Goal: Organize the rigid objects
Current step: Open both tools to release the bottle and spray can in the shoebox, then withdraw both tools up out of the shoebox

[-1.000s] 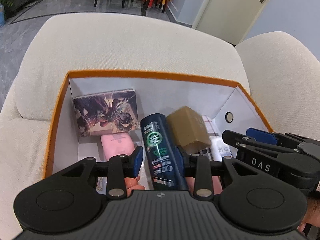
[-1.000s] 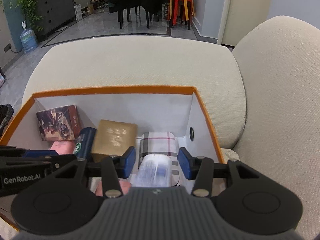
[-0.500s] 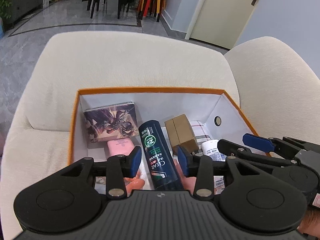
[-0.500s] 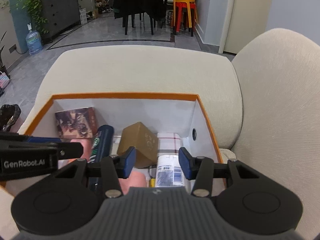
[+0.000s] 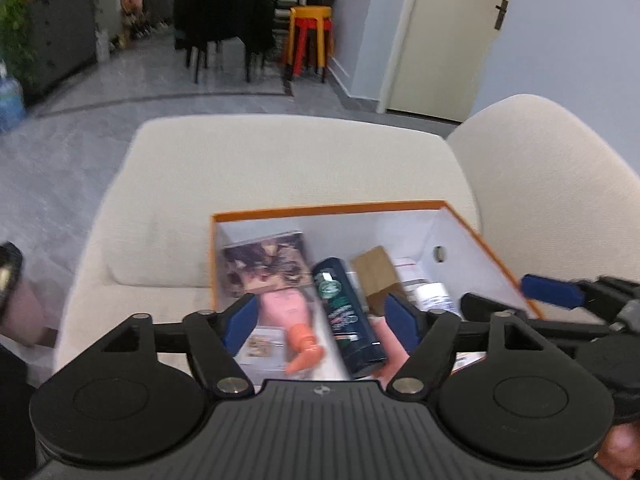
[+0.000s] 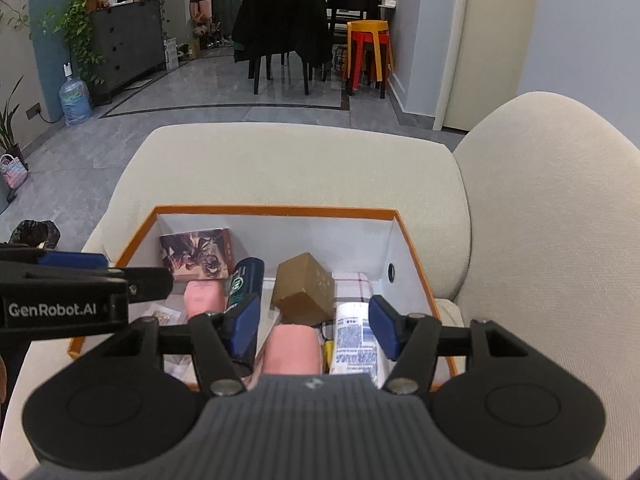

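Left gripper (image 5: pixel 322 318): the jaws have just been opening and stand spread wide above the box, with nothing pinched; the dark blue bottle (image 5: pixel 347 317) lies on the box floor in line with the gap, clear of both pads. Right gripper (image 6: pixel 314 326): the jaws have likewise just been opening and stand partly apart, empty; the white labelled bottle (image 6: pixel 356 344) lies below, beside the right pad and untouched by it. Both bottles rest on their sides in the orange-rimmed box (image 6: pixel 276 211), which sits on a cream sofa cushion (image 6: pixel 296 168). Between the bottles lies a tilted brown carton (image 6: pixel 304 289), leaning over a plaid item (image 6: pixel 352 284); an illustrated box (image 6: pixel 198 254) stands against the far wall, and pink objects (image 6: pixel 204 298) lie near the floor at the left and centre. Handling, as judged: the bottles appear stiff plastic with smooth, rounded walls, so they may roll or slip; a hold across the mid-body, pads square to the long axis, looks safest. The brown carton looks light and flat-faced and should take a pinch on opposite faces, though hard pressure may dent it. The soft cushion under the box may let it shift when pressed.
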The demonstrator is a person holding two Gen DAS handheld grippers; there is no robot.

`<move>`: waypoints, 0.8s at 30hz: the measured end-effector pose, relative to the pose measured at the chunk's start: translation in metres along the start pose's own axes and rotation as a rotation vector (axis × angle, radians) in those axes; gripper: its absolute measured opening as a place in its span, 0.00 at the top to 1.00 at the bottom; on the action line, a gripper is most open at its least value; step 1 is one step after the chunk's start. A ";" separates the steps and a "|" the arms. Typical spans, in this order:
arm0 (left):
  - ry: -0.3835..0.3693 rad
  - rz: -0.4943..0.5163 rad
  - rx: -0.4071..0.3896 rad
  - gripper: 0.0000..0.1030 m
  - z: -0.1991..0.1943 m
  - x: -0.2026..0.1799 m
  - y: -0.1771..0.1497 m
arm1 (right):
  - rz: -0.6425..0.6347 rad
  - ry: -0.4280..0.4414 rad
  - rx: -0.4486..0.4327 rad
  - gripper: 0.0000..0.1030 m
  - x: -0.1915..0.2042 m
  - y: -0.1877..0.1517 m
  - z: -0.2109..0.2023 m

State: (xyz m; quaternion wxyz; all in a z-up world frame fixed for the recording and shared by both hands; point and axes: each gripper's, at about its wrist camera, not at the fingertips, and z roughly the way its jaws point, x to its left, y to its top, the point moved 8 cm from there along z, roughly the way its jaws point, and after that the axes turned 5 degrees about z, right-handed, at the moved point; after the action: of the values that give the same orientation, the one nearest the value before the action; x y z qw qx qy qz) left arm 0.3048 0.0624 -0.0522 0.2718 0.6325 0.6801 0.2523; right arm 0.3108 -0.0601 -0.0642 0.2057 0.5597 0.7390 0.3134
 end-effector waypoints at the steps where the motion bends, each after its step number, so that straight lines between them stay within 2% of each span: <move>1: 0.013 0.008 -0.015 0.15 -0.003 0.001 -0.003 | 0.004 0.000 -0.007 0.40 0.001 -0.001 -0.002; 3: 0.012 0.006 -0.041 0.15 -0.010 0.003 -0.007 | 0.038 0.008 -0.026 0.35 0.001 -0.003 -0.007; 7: 0.029 -0.029 -0.089 0.15 -0.020 0.006 -0.008 | 0.091 0.016 -0.073 0.33 0.003 -0.005 -0.016; 9: 0.049 -0.035 -0.105 0.10 -0.021 0.007 -0.006 | 0.134 0.017 -0.096 0.32 0.002 -0.005 -0.017; 11: 0.072 -0.028 -0.101 0.05 -0.024 0.009 -0.009 | 0.172 0.031 -0.108 0.29 0.000 -0.005 -0.016; 12: 0.074 -0.021 -0.100 0.02 -0.024 0.009 -0.009 | 0.187 0.034 -0.115 0.23 -0.002 -0.005 -0.016; 15: 0.052 -0.014 -0.083 0.02 -0.022 0.008 -0.012 | 0.185 0.039 -0.145 0.14 -0.009 -0.007 -0.016; 17: 0.053 -0.018 -0.061 0.02 -0.017 0.006 -0.015 | 0.179 0.062 -0.159 0.12 -0.015 -0.010 -0.016; 19: 0.071 -0.027 -0.054 0.02 -0.013 0.005 -0.017 | 0.184 0.073 -0.170 0.09 -0.021 -0.012 -0.016; 24: 0.181 -0.022 -0.002 0.02 -0.007 0.000 -0.027 | 0.167 0.086 -0.189 0.02 -0.026 -0.016 -0.020</move>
State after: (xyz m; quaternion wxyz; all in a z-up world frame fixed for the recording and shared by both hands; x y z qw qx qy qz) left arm 0.2805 0.0603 -0.0663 0.2125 0.5992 0.7086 0.3062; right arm 0.2938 -0.0924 -0.0621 0.1990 0.5836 0.6650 0.4214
